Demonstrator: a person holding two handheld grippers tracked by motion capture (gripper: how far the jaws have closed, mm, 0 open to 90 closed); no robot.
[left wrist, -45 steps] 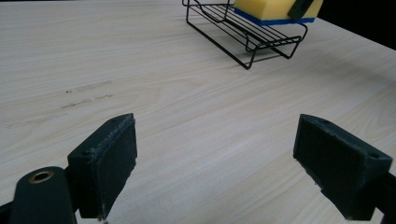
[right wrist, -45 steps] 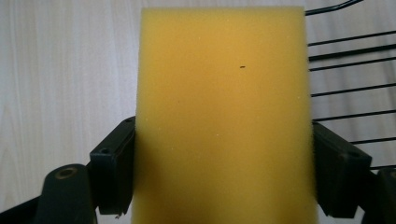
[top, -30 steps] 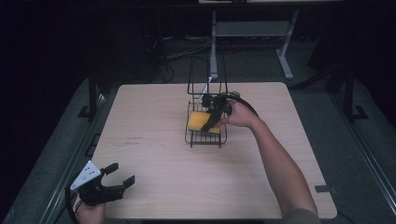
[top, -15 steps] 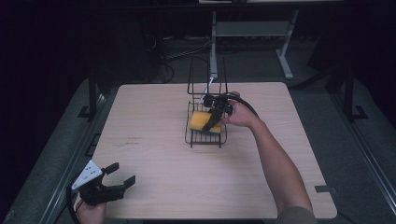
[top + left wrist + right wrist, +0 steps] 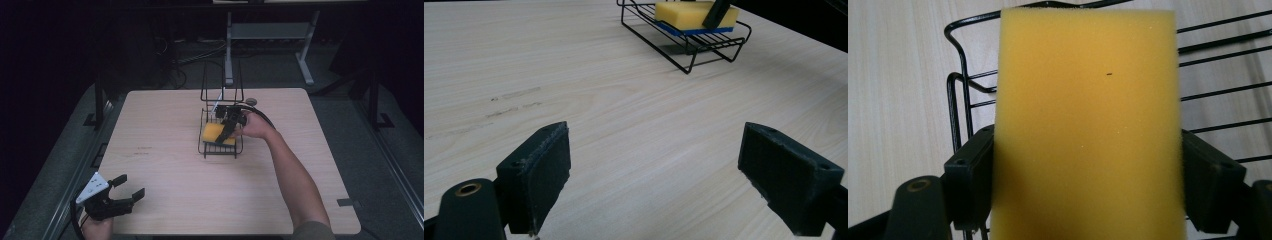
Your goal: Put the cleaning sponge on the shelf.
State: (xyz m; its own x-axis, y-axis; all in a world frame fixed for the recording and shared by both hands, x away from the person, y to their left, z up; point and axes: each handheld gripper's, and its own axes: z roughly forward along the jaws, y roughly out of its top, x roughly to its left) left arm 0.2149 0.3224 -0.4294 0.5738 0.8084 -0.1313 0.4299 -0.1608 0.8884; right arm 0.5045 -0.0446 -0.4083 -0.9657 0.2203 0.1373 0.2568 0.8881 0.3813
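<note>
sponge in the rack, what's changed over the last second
The right tongs, shut on the yellow sponge, have carried it slightly down and toward the near end of the black wire rack, where it now sits low over the rack floor. The grip has not changed: the pads press both sides of the sponge. The left tongs stayed open at the near left table edge; the rack has not moved.

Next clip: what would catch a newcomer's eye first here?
The yellow sponge stands out, sitting in the black wire rack near the middle of the pale wooden table. The right gripper has a jaw on each side of it. The left gripper rests open at the table's near left corner, holding nothing.
</note>
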